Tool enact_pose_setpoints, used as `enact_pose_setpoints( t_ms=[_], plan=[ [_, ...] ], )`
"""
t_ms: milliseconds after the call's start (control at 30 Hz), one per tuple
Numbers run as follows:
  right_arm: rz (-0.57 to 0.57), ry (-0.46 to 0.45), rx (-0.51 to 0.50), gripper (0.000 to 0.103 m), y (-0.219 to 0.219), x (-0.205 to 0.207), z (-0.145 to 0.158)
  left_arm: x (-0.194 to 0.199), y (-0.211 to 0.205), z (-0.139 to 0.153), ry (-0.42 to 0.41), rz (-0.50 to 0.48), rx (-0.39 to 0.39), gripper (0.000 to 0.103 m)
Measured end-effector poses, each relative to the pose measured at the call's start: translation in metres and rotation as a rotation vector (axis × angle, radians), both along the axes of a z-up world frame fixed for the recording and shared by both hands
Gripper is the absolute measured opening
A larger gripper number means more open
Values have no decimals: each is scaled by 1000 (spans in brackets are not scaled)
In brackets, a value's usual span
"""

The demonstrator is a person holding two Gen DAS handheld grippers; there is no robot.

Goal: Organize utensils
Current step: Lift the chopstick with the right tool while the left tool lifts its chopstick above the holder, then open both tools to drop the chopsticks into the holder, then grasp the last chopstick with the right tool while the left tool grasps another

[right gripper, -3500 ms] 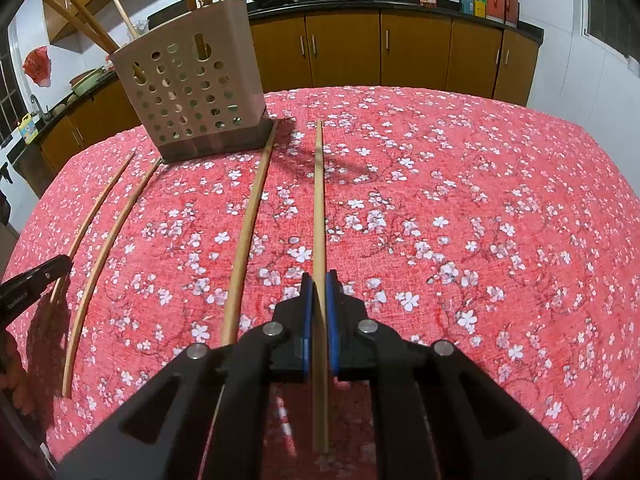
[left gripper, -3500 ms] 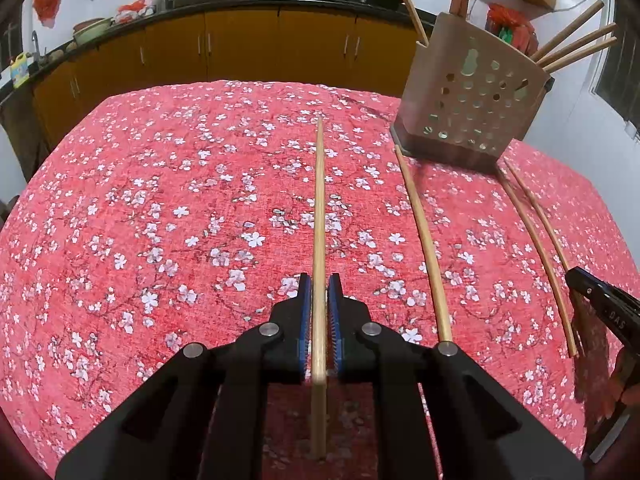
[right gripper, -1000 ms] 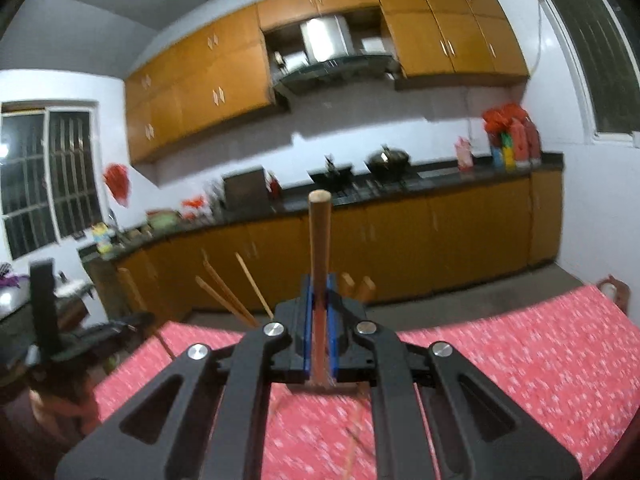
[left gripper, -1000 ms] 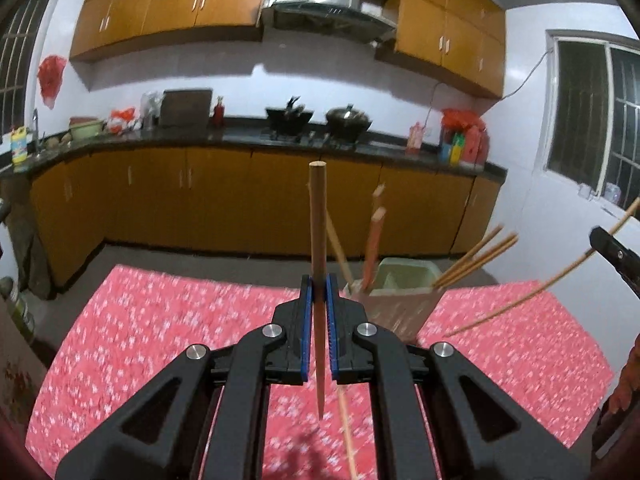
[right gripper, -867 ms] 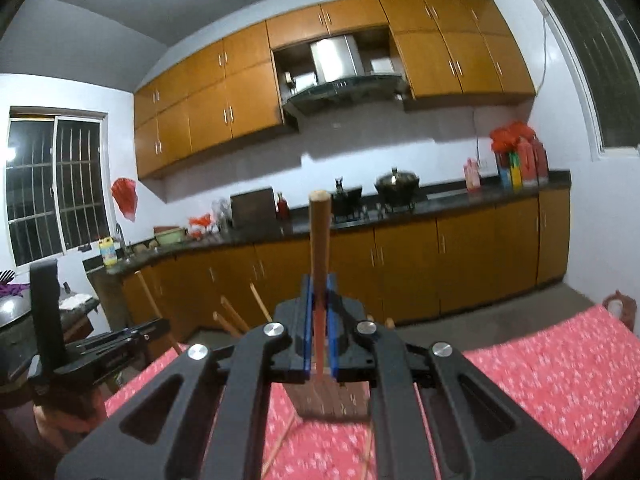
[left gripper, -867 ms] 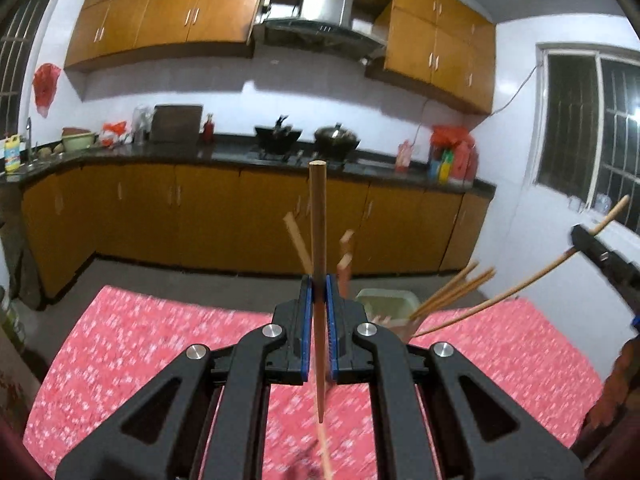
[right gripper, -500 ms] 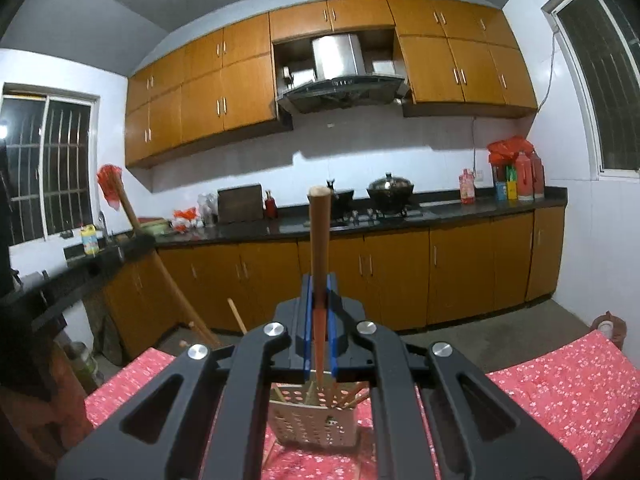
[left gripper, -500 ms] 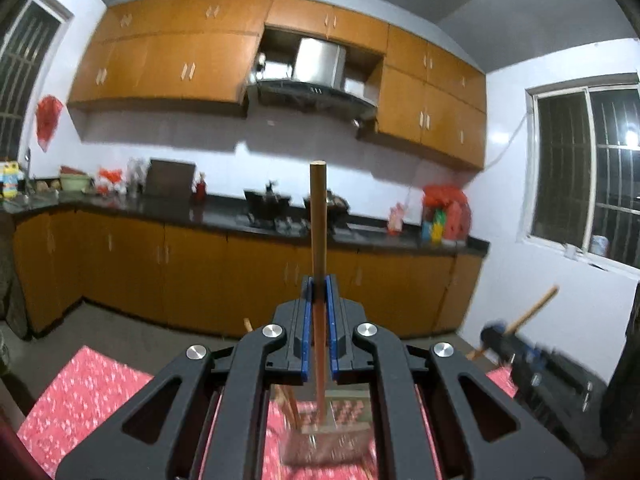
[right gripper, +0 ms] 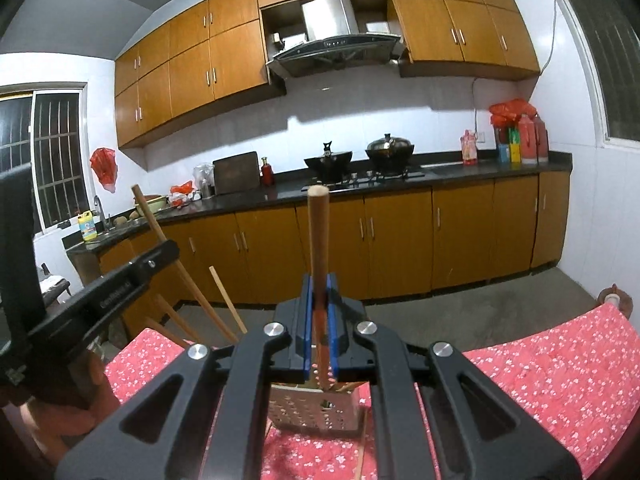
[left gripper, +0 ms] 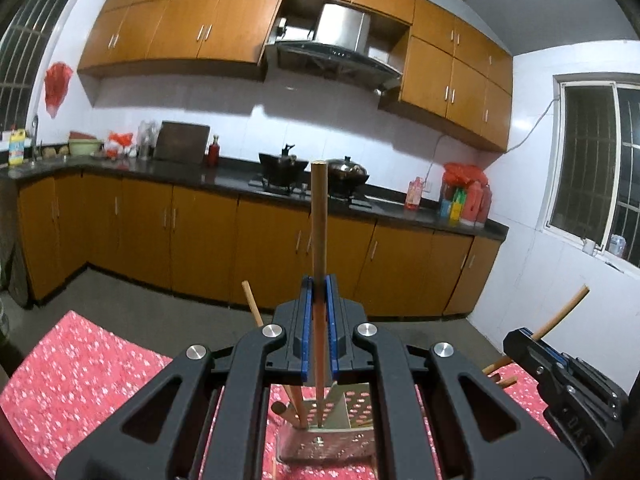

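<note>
- Low in the middle of each view, the left gripper point(left gripper: 316, 320) and right gripper point(right gripper: 320, 320) point forward, level.
- Each pinches a long wooden chopstick point(left gripper: 319, 232) point(right gripper: 318, 236) upright, its lower end inside the holed beige plastic holder point(left gripper: 340, 440) point(right gripper: 312, 408).

Both wrist cameras sit close above the perforated utensil holder point(left gripper: 326, 436) point(right gripper: 314, 410), looking level across the floral tablecloth point(left gripper: 80, 372) point(right gripper: 560, 364) toward the stove point(left gripper: 280, 184) point(right gripper: 360, 178), which both views share.

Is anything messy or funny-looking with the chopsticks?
Nothing is broken or spilled. The sticks already in the holder lean every which way instead of standing straight, and one chopstick lies on the red tablecloth beside it.
</note>
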State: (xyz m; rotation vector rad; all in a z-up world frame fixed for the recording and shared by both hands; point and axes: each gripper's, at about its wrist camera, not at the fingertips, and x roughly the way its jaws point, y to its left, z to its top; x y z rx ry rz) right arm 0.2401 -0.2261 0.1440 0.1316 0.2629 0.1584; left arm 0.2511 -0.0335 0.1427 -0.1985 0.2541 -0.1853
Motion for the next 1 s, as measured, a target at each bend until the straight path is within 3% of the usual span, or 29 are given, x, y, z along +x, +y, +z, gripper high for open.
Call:
enact_pose_setpoints(
  t_ms=[233,300,467,600,700,767,900,1000],
  plan=[
    [-1,-15,8,10,1,-7,5,-8,6,2,-3,-13,-6,9],
    [-2,-30,10,10,0,-13,9,-13,9,6,-13,-11,-9,14],
    [-24,-74,19,10,-10,-43,14,-30,21,14,-40,-10,-44,14],
    [-75,-71,29,10,-28,-69,1,-54,40,11,-44,-10,-74,14],
    [-129,-1,10,15,-44,-78,-28,-69,55,-6,-4,4,-55,16],
    [-150,116,-1,16,-55,-74,-63,-73,61,-29,59,25,-16,19],
    [-149,364,2,18,-64,-62,-135,-67,66,-97,267,23,69,21],
    [-85,511,41,18,-53,-60,-182,-63,68,-144,432,-3,51,21]
  ],
)
